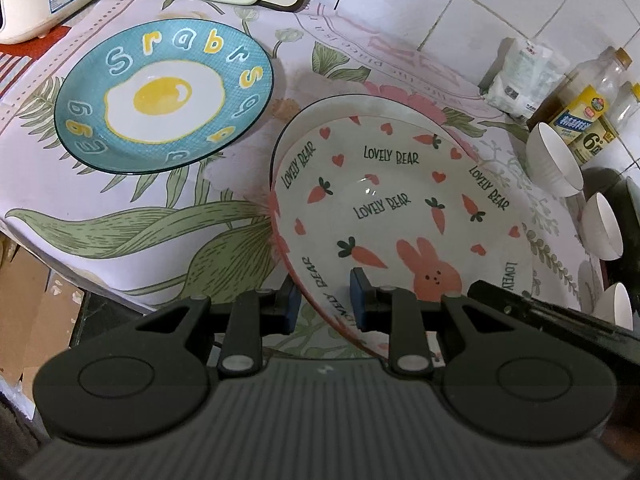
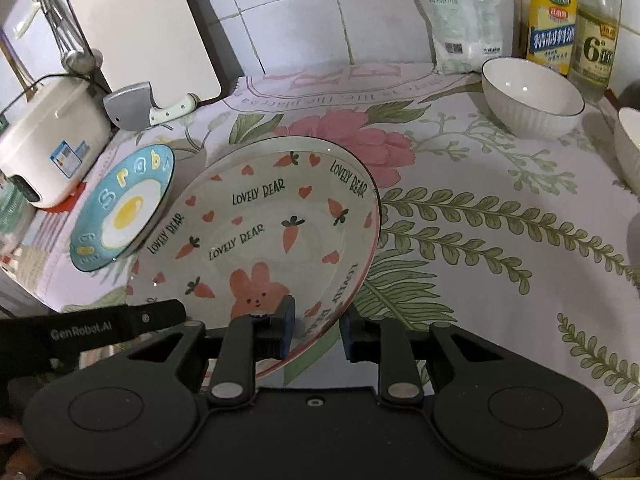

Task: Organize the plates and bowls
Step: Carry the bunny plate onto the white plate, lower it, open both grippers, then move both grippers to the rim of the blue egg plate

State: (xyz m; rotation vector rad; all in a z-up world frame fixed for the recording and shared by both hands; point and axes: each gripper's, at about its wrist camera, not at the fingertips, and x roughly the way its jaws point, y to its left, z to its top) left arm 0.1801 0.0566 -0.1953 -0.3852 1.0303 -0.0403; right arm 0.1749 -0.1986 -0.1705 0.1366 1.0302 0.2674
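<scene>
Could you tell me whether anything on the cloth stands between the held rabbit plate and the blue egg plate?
Nothing visible does: only bare tablecloth lies between the rabbit plate and the egg plate; the bowls stand on the far side.

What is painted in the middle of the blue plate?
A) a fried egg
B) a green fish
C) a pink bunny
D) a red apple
A: the blue plate has a white fried egg with a yellow yolk painted in its middle; the pink bunny is on the other plate, the carrot plate.
</scene>
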